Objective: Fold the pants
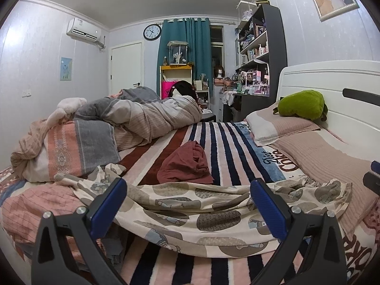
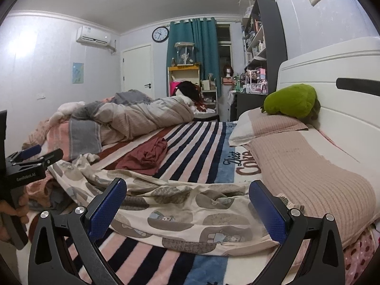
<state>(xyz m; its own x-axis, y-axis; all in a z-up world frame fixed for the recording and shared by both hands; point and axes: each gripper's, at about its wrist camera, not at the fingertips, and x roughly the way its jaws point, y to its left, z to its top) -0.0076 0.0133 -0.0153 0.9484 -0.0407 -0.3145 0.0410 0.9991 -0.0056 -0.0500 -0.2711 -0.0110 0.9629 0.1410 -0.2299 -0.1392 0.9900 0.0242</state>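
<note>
Left gripper (image 1: 188, 193): jaws wide, nothing between the blue pads, held low over the near edge of the bed. Seen from the right wrist view at far left, gripped by a hand (image 2: 14, 210).

Right gripper (image 2: 187, 193): jaws wide, likewise empty, low over the same edge, to the right of the left one.

Pants (image 1: 190, 213): one pair, cream with grey-brown round cartoon patches. Spread crosswise and rumpled on the striped blanket (image 1: 213, 142), directly ahead of both grippers; the right end reaches the ribbed pink cover (image 1: 320, 161), the left end runs into loose pink bedding (image 1: 35, 201).

Maroon garment (image 1: 187, 163): one, crumpled, just beyond the pants near the middle of the blanket, touching or nearly touching their far edge.

Open room: bare stripes beyond the maroon garment, between the quilt heap and the pillow.

Quilt heap (image 1: 142, 114): one long bundle, grey, pink and beige, filling the left side of the bed.

Pillow (image 1: 280, 125): one, on the right against the white headboard (image 1: 332, 83).

Green plush toy (image 1: 301, 104): one, resting on the pillow.

Far end: teal curtain (image 1: 185, 47), one wall clock (image 1: 152, 32), one air conditioner (image 1: 83, 29), one white door (image 1: 125, 66), dark shelf unit (image 1: 273, 47) crowded with small items too small to count.
</note>
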